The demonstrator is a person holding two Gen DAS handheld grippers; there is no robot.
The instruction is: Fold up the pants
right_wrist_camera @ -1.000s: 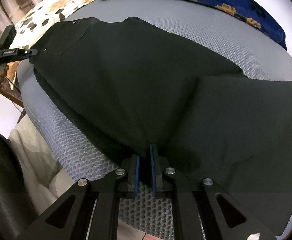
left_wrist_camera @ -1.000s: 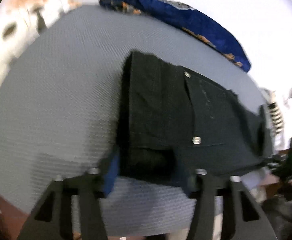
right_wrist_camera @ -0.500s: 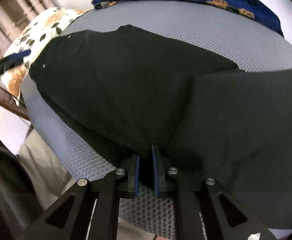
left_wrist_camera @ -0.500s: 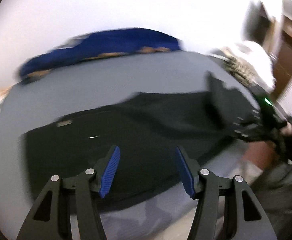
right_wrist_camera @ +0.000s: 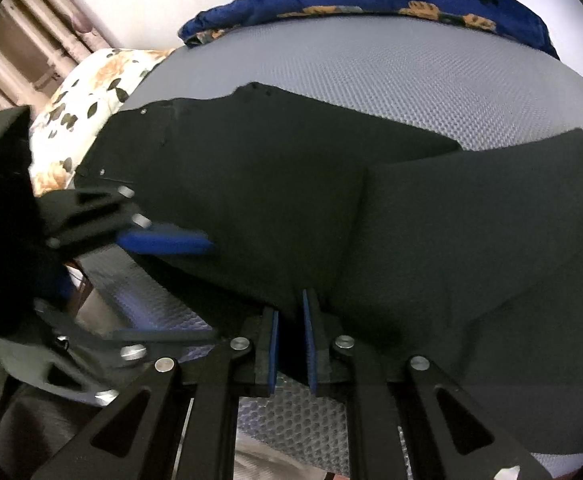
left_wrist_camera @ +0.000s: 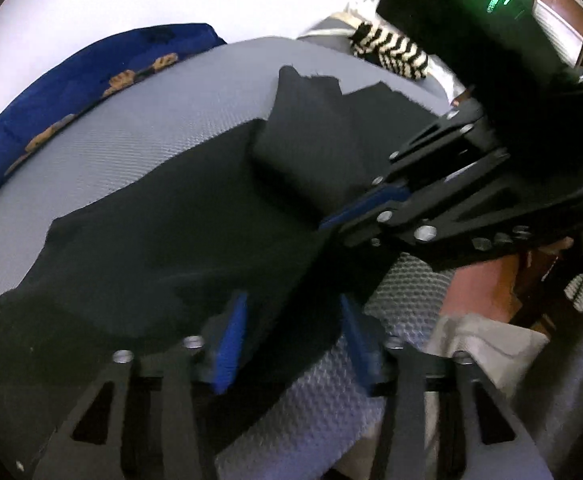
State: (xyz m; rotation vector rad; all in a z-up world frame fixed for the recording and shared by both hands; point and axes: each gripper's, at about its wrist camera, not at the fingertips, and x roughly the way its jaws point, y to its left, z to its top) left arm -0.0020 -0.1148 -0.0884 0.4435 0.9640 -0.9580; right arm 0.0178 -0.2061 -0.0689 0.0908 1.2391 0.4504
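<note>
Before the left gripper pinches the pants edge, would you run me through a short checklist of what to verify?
1. right gripper clamped on black pants: ok.
2. left gripper straddles the near edge, jaws just closing, pads not yet pressing: not ok.
3. How many fabric layers sit between the left pads: cannot tell.
4. Grippers apart, not colliding: ok.
5. Pants lying on the grey mattress, not hanging off: ok.

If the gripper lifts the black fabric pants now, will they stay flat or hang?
The black fabric pants would probably hang limp: they lie creased and folded over. They likely drag, not slide, on the textured grey mesh surface.
</note>
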